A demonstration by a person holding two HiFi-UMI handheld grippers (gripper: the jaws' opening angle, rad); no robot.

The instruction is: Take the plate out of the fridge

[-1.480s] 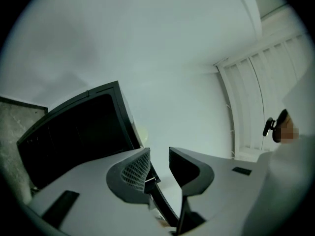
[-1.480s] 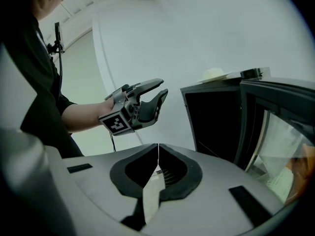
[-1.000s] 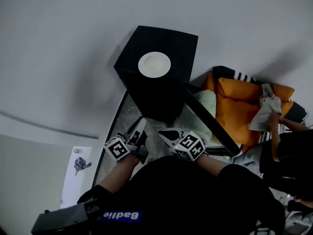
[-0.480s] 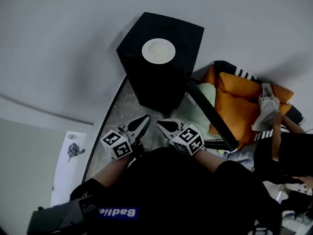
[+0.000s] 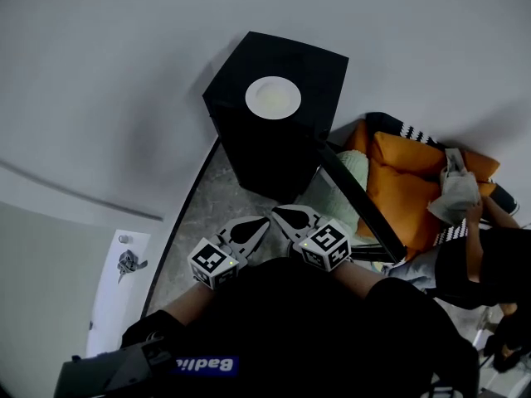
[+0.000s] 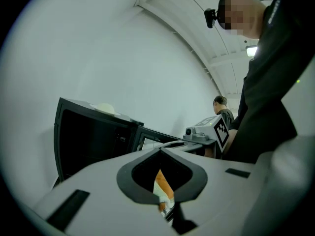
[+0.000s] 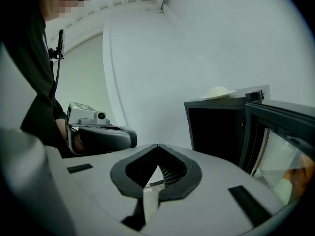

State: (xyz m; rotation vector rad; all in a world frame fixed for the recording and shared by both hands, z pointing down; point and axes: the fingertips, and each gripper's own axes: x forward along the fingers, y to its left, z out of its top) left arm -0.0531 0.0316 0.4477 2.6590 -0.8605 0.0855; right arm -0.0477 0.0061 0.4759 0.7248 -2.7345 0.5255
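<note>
Plate (image 5: 273, 97) sits on top of the black fridge (image 5: 278, 152), near the middle of the top panel, not inside it. The plate is white and round with a pale cream centre. From the right gripper view it (image 7: 219, 92) shows a low domed shape, but what that is cannot be told. Fridge door (image 5: 358, 199) is swung open to the right of the head view. The fridge interior is dark in both gripper views, so its contents cannot be made out. The fridge stands on a speckled floor (image 5: 203, 214) against a white wall.

Left gripper (image 5: 259, 224) is low in front of the fridge with its jaws closed together, tips meeting and nothing between them; its own view (image 6: 160, 151) confirms this. Right gripper (image 5: 282, 214) is just beside it, also with jaws together and empty, as seen in its own view (image 7: 158, 145). Both point toward the fridge and are well apart from the plate, touching neither the fridge nor the door. Their tips are near each other and each one's marker cube faces up.

Orange cushions (image 5: 406, 181) are piled to the right behind the open door, next to a pale green cushion (image 5: 348, 172). A second person at the right edge holds a light cloth bag (image 5: 455, 193) over the cushions.
</note>
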